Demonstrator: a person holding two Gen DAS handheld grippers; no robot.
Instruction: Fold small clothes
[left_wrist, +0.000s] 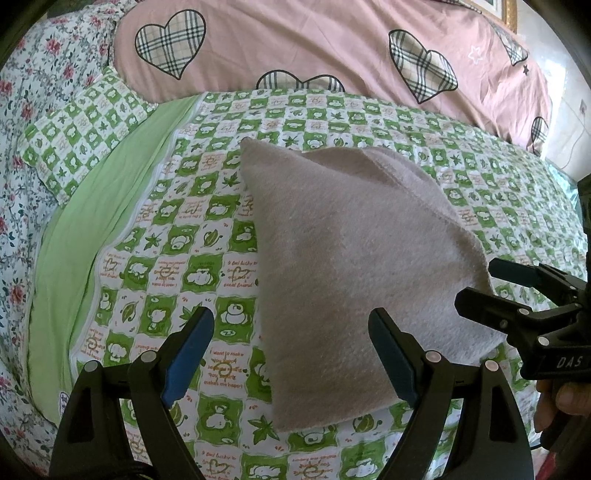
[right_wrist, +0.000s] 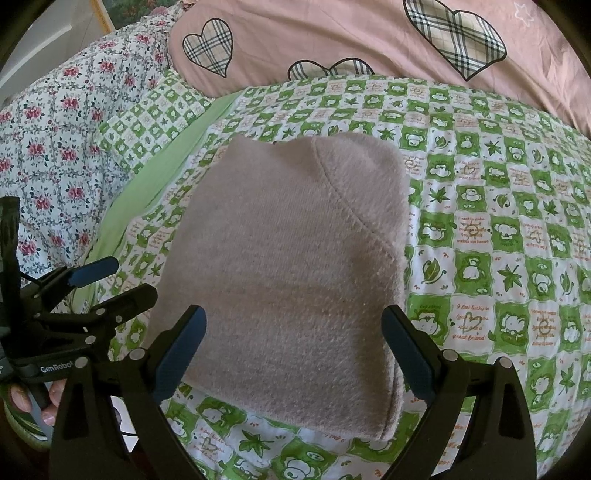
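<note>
The left gripper (left_wrist: 291, 347) stands wide, its blue-padded fingers empty, hovering over the near left edge of the folded beige fleece garment (left_wrist: 354, 266). That garment lies flat on the green-and-white checked quilt with cartoon prints (left_wrist: 207, 229), roughly in the middle of the bed. The right gripper (right_wrist: 295, 354) is also spread wide and holds nothing, poised over the garment's near edge.

What could go wrong, as I judge it: the fleece looks thick and springy, so if a finger closes on only the top layer, the fold beneath may drag open and the stack skew. The quilt under it is soft and loose; a pinch that dips too low could catch quilt fabric along with the garment and lift both. The two tools sit near each other at the same edge, so a careless closing could make them knock together.

Counted, left to right: one white floral quilt with red flowers (right_wrist: 55, 155); one small green-checked pillow (left_wrist: 81, 136); one plain light-green sheet strip (left_wrist: 92, 221); one checked quilt; one beige garment, folded into what looks like several layers, though the number cannot be told from the edge; one pink cover with plaid hearts (left_wrist: 295, 40); two grippers. A framed picture corner shows in each view, too cropped to tell whether it is the same frame.
</note>
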